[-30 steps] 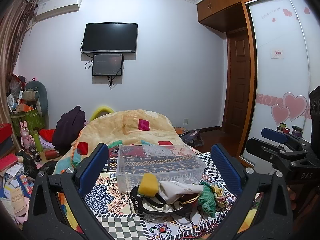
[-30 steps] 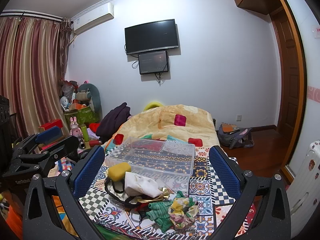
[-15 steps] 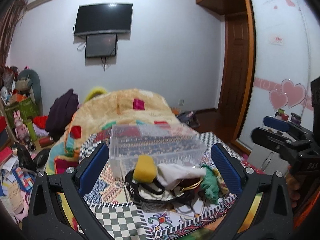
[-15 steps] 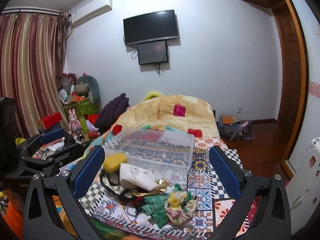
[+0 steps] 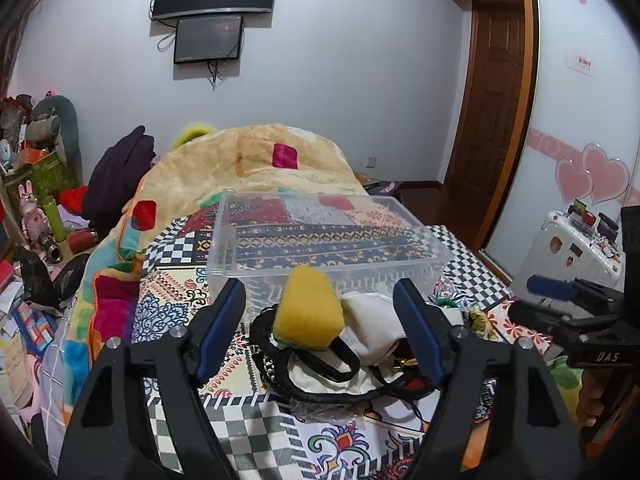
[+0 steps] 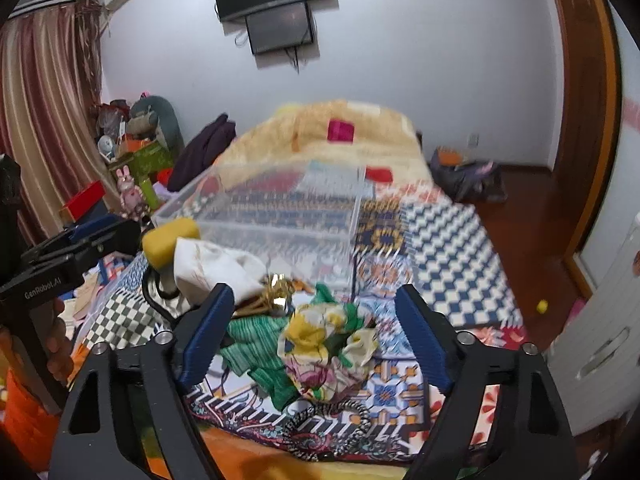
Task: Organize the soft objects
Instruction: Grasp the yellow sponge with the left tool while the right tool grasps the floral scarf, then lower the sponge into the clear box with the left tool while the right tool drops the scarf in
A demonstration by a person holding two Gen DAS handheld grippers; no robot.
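Observation:
A pile of soft things lies on the patterned bed in front of a clear plastic bin, which also shows in the right wrist view. A yellow sponge sits on top, beside a white cloth and a black-handled bag. My left gripper is open, its fingers either side of the sponge, just short of it. My right gripper is open over a flowered cloth and a green cloth. A black-and-white cord lies nearest.
A folded beige blanket lies behind the bin. Clutter, toys and boxes crowd the floor at left. A white suitcase stands at right by the wardrobe. A bag lies on the wooden floor by the door.
Both grippers have moved forward and down toward the pile. The left one now straddles the sponge and the right one hangs over the flowered cloth. Both stay open.

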